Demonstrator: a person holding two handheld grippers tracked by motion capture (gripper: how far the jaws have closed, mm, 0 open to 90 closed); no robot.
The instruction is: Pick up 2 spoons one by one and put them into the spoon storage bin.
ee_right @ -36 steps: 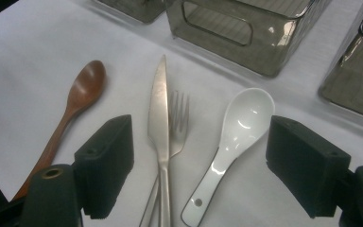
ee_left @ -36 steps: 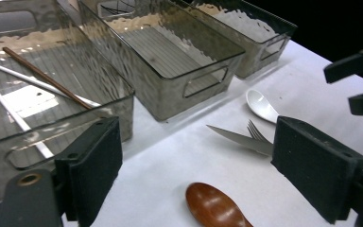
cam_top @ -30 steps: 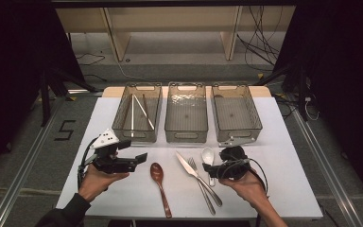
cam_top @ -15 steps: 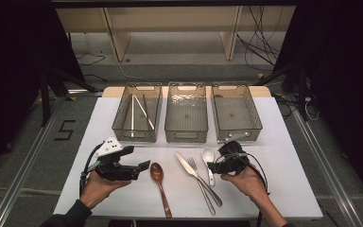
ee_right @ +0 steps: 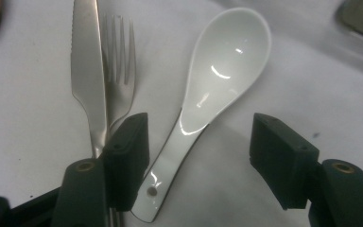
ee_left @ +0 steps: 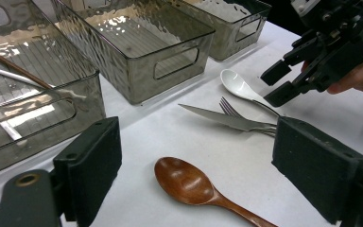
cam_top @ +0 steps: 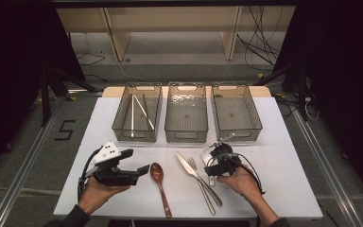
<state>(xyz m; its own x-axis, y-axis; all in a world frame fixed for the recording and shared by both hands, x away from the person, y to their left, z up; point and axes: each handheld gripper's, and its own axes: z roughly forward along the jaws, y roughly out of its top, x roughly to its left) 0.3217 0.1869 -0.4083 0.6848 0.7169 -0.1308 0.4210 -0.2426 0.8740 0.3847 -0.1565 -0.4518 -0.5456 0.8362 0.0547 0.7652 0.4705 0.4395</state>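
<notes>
I count three ribbed smoky plastic bins (cam_top: 186, 137) at twelve o'clock; chopsticks (cam_top: 139, 111) already sit in the left one. The wooden spoon (cam_top: 159, 182), steel knife (cam_top: 196, 174) and fork (cam_top: 202, 187) lie loose. My right gripper (ee_right: 196, 158) has just been closing, its jaws not yet touching the glossy white ceramic spoon (ee_right: 208, 94) between them at five o'clock. My left gripper (ee_left: 196, 165) gapes wide, empty.

The high view looks forward and down from above the person's edge of the white table (cam_top: 293, 175). The left gripper view sits low and close, facing across toward the glossy white ceramic spoon (ee_left: 238, 86). The right gripper view looks steeply down, very near that spoon (ee_right: 217, 80), which all three views share (cam_top: 206, 154).
</notes>
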